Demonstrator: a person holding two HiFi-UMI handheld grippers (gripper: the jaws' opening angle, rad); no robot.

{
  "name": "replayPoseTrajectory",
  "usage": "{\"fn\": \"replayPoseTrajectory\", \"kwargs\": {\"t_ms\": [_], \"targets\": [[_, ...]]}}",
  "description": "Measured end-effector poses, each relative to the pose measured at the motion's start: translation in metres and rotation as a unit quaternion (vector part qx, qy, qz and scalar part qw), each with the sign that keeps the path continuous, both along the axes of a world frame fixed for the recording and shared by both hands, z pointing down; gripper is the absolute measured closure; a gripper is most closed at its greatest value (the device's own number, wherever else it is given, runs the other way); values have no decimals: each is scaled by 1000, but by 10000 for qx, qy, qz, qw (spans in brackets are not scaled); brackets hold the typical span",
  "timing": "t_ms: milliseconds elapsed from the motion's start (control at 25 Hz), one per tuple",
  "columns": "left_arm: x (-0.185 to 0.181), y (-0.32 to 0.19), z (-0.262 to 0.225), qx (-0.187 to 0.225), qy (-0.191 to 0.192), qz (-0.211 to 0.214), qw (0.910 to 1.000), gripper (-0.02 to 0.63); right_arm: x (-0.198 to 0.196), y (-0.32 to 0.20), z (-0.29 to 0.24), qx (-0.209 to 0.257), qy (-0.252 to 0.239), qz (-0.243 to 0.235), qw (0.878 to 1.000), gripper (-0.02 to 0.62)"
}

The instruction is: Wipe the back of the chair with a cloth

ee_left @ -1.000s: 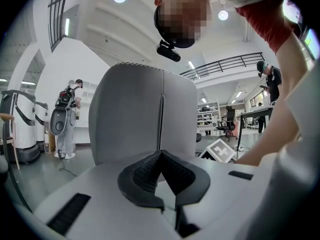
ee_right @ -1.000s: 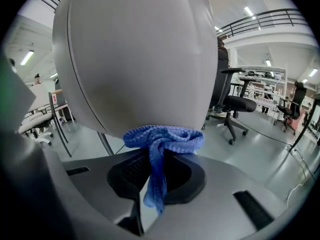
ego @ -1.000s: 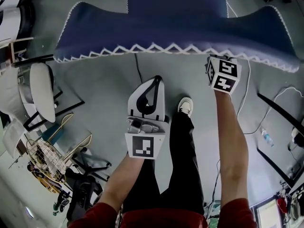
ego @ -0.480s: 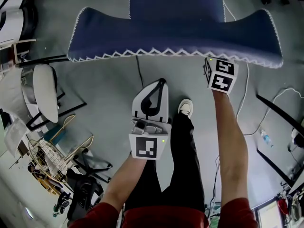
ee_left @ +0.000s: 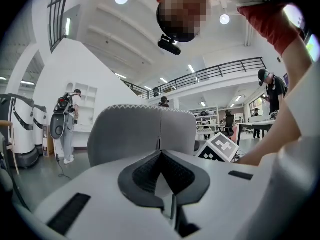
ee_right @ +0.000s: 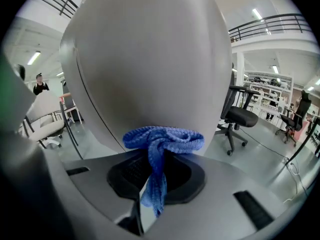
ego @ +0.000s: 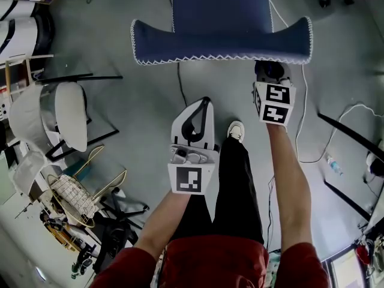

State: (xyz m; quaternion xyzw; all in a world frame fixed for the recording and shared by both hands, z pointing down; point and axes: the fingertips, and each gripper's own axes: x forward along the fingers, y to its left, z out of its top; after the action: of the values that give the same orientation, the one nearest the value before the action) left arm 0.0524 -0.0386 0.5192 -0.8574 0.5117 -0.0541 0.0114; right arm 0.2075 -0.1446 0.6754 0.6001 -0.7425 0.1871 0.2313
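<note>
The chair's back [ego: 222,38] is seen from above as a blue padded top with a white zigzag seam; its rear shell looks grey [ee_left: 142,134] [ee_right: 150,59]. My right gripper [ego: 270,74] is shut on a blue knitted cloth [ee_right: 162,141], which is pressed against the grey shell near the chair's right end. In the head view the cloth is hidden under the chair's edge. My left gripper [ego: 201,104] hangs back from the chair near its middle, with the jaws shut and nothing between them [ee_left: 161,156]. The right gripper's marker cube [ee_left: 220,148] shows beside the chair.
A white chair [ego: 60,116] and a wire basket [ego: 69,197] stand at the left. Cables [ego: 306,131] and a bottle [ego: 334,165] lie on the grey floor at the right. My shoe [ego: 236,132] is below the chair. A black office chair [ee_right: 240,116] stands beyond.
The chair now looks smaller and higher in the head view. The right gripper with the cloth sits closer to the chair's right end. The left gripper has hardly moved.
</note>
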Motion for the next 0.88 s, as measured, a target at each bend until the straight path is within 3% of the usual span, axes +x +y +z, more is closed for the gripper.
{"fn": "replayPoseTrajectory", "kwargs": {"t_ms": [480, 880], "targets": [[-14, 29, -115, 265, -3, -107, 9996, 592, -9, 41, -136, 205, -46, 30, 9998, 534], [-20, 50, -156, 409, -32, -132, 9991, 592, -18, 57, -186, 288, 90, -187, 9994, 534]]}}
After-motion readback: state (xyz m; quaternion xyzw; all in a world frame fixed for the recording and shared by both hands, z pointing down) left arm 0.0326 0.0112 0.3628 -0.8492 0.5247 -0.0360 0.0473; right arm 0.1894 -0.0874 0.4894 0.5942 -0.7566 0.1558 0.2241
